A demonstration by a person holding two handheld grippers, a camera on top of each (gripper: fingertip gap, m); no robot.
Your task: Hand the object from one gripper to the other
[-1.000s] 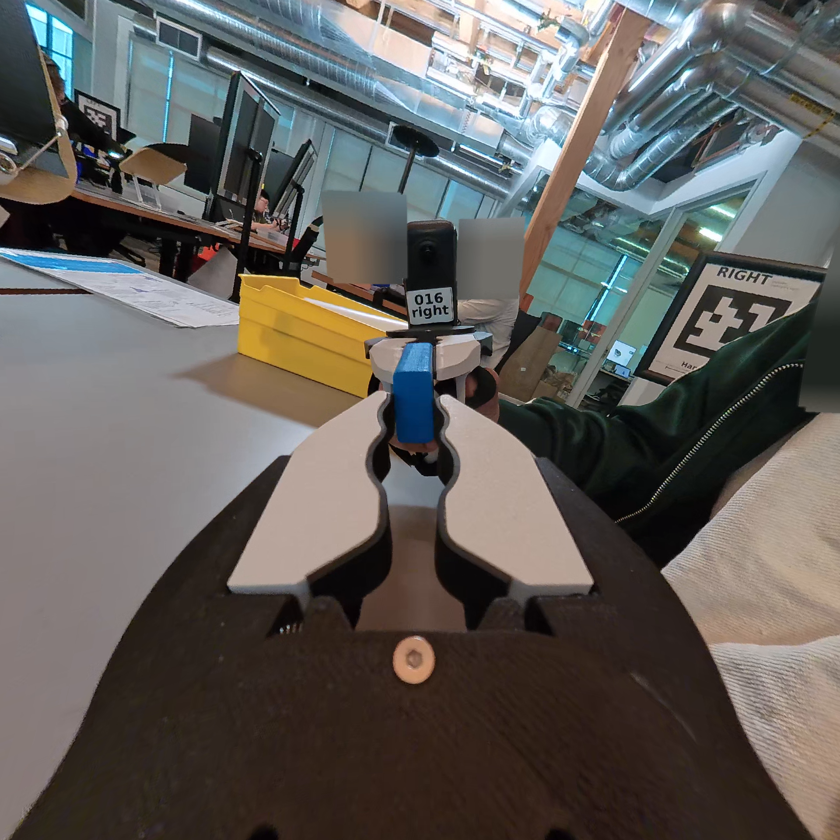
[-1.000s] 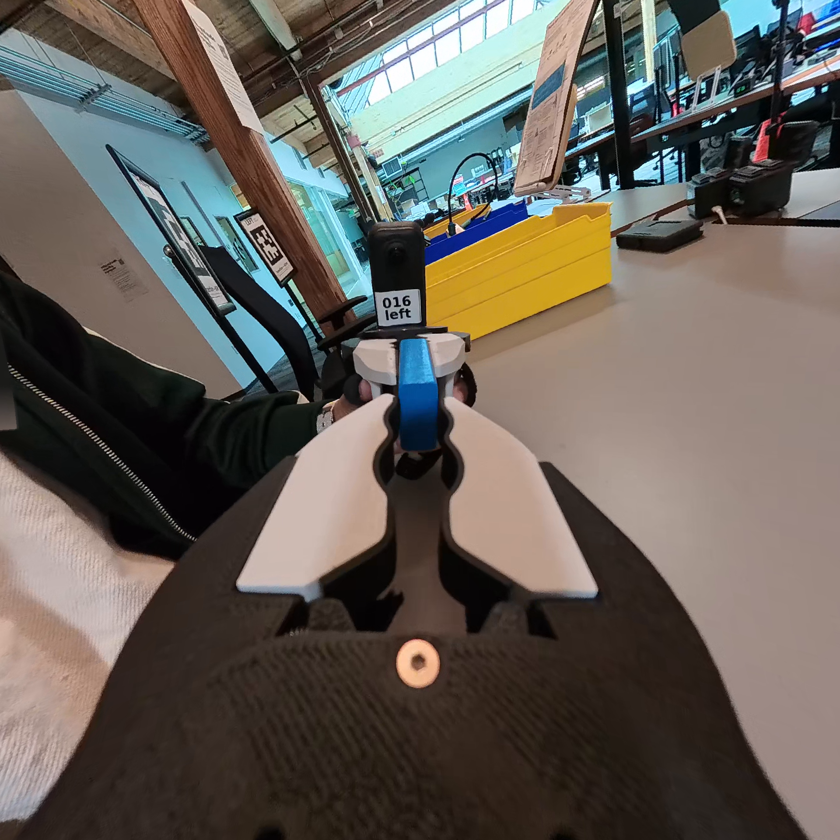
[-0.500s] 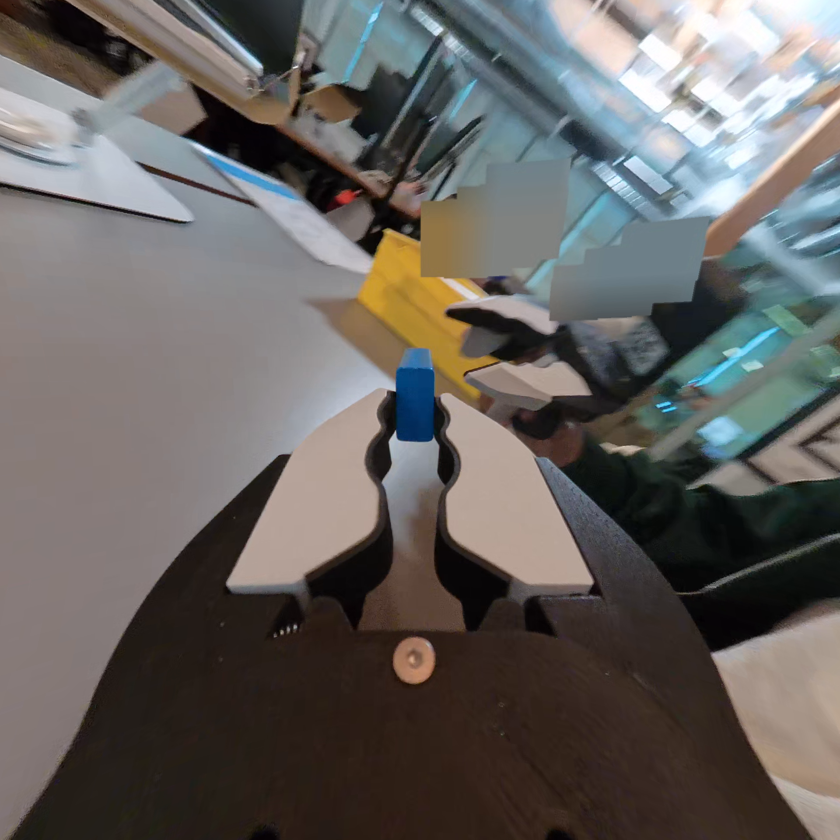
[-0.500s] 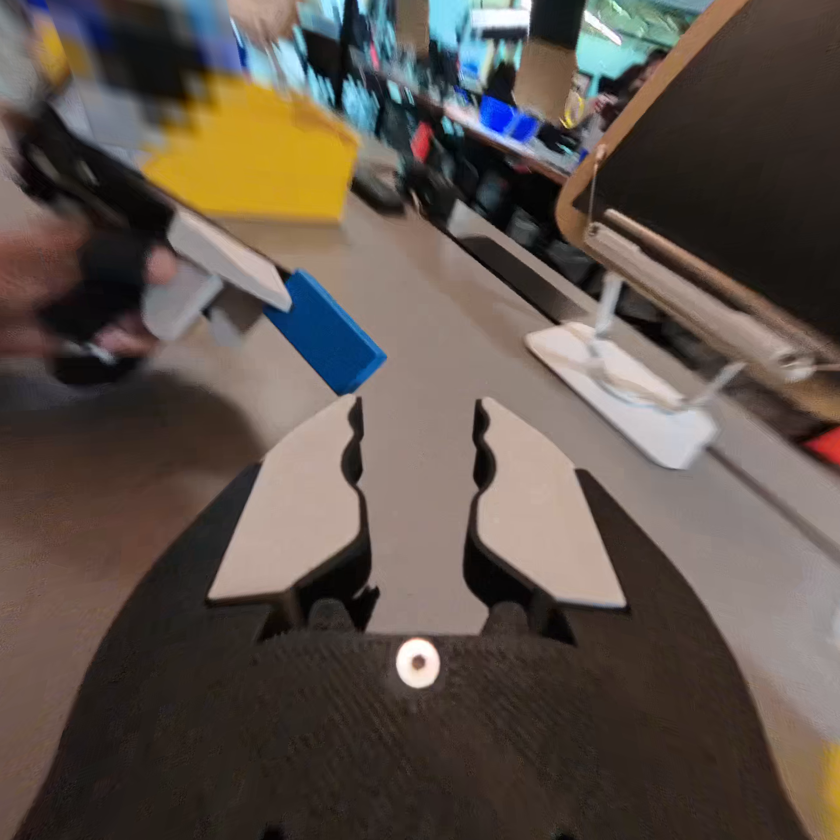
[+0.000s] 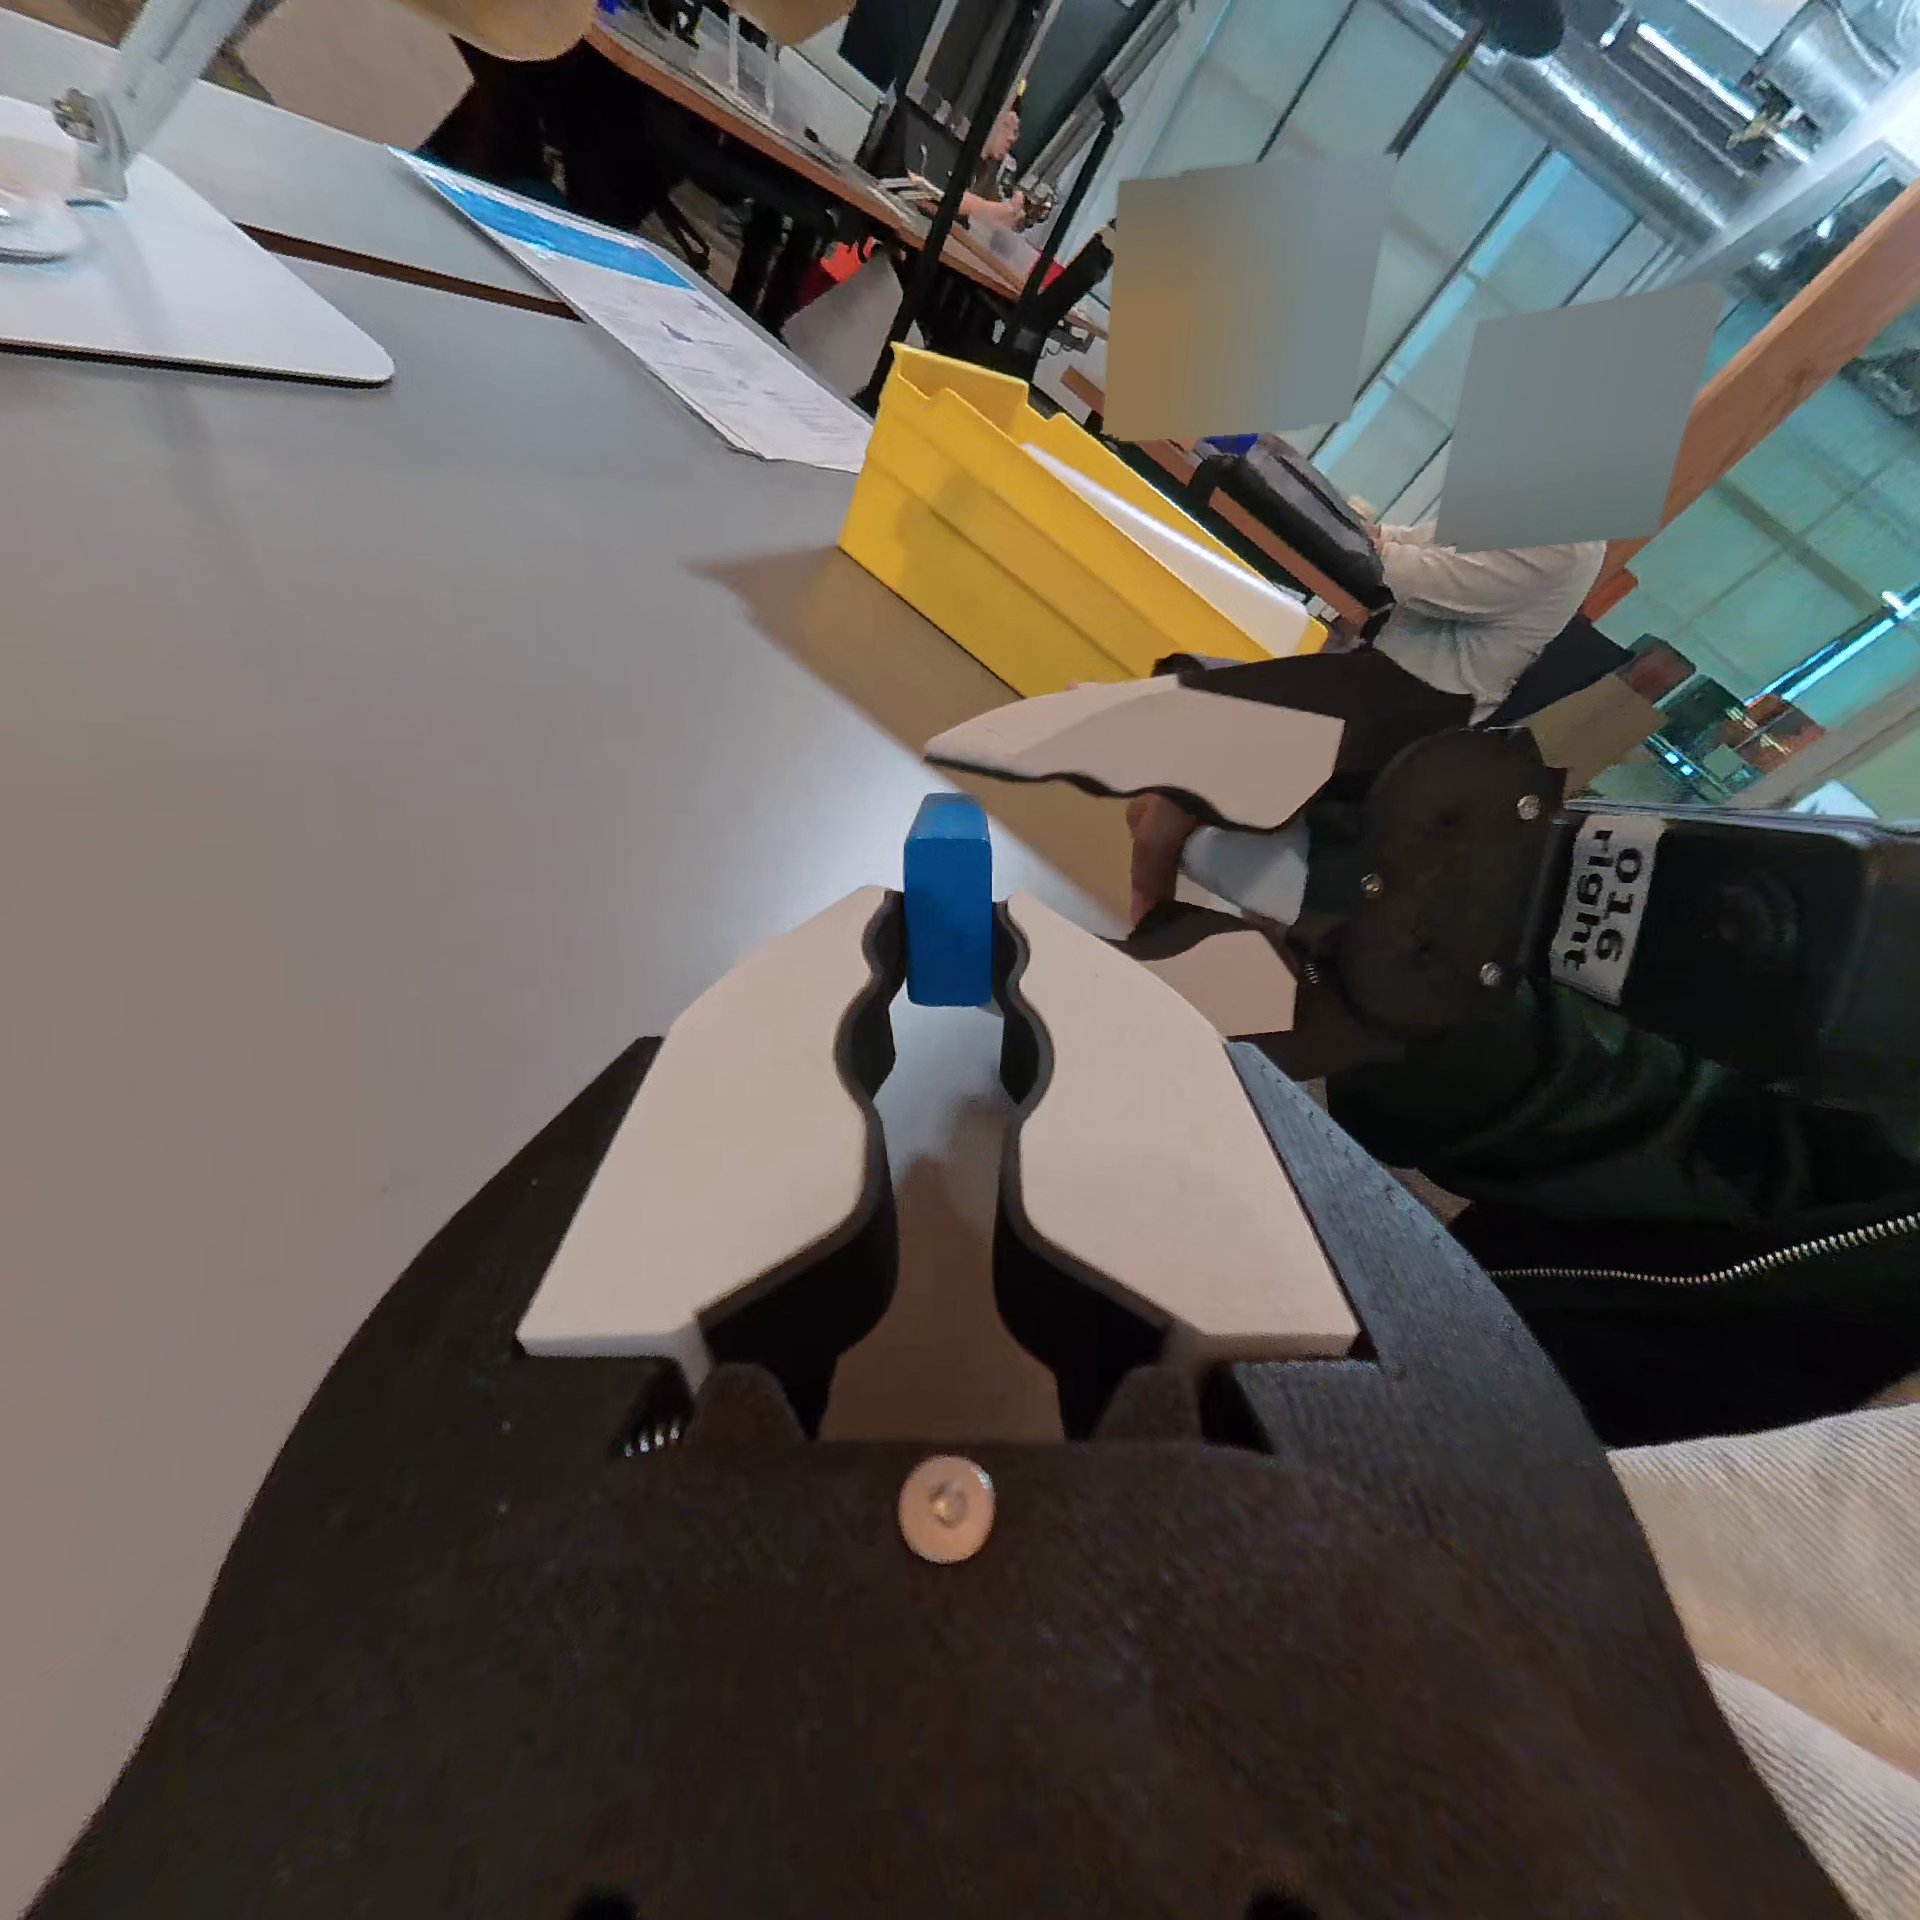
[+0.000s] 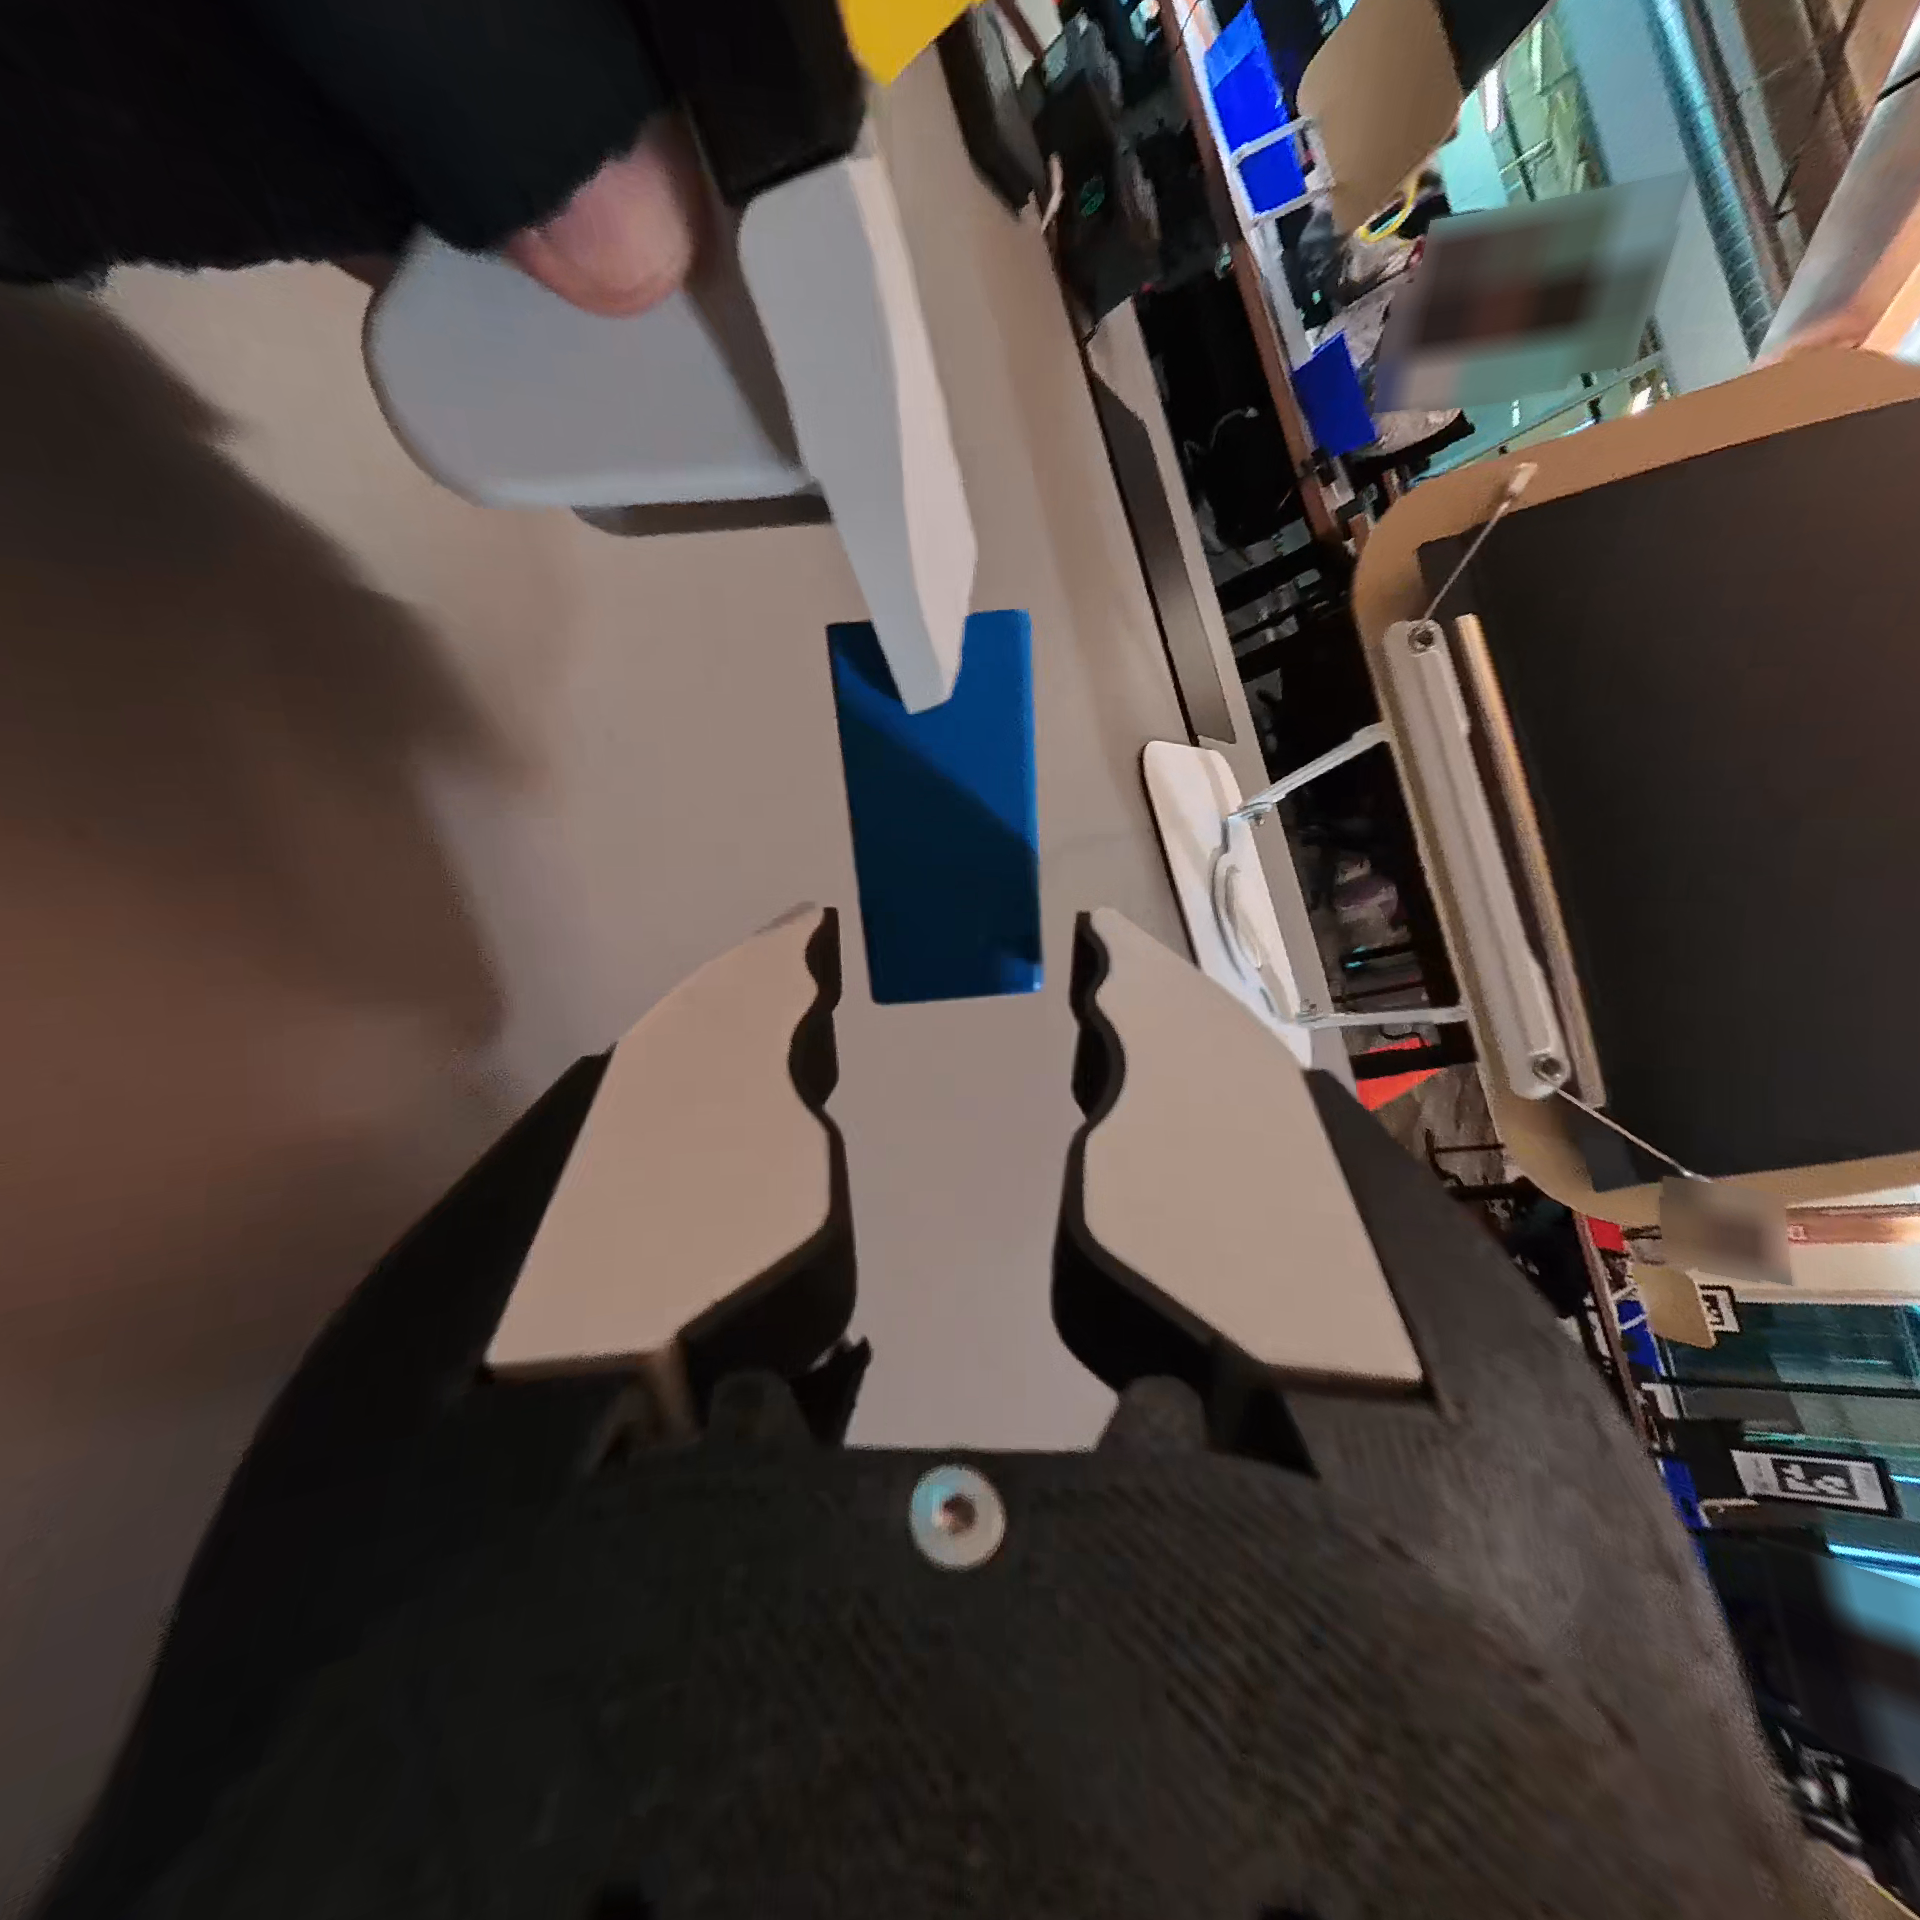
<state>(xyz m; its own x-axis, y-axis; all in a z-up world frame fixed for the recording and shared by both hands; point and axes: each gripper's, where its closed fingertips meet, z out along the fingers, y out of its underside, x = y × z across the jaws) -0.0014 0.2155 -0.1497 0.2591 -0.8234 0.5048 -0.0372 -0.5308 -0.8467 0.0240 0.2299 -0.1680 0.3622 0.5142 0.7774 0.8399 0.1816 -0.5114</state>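
Blue block: I see the blue block (image 5: 945, 914) pinched at the very tips of my left gripper (image 5: 948, 940), standing on its narrow edge and poking out past the fingers above the grey table (image 5: 364, 727).
Left gripper: pressed onto the block from both sides; in the right wrist view it (image 6: 920, 665) reaches in from the top and one white finger covers the block's far end (image 6: 951, 831).
Right gripper: my right gripper (image 6: 951, 961) is spread wide, its fingertips on either side of the block's near end with a gap left on each side, so not touching it.
Right gripper seen from the left: it (image 5: 1039, 758) lies turned on its side to the right of the block, a little beyond it, its white upper finger pointing left.
Yellow bins: a stack of nested yellow bins (image 5: 997, 561) sits on the table well beyond the block; the top one holds a white sheet or panel (image 5: 1164, 540), and I cannot tell what else.
Table edge: a printed paper sheet (image 5: 686, 332) and a white stand base (image 5: 187, 301) lie far off.
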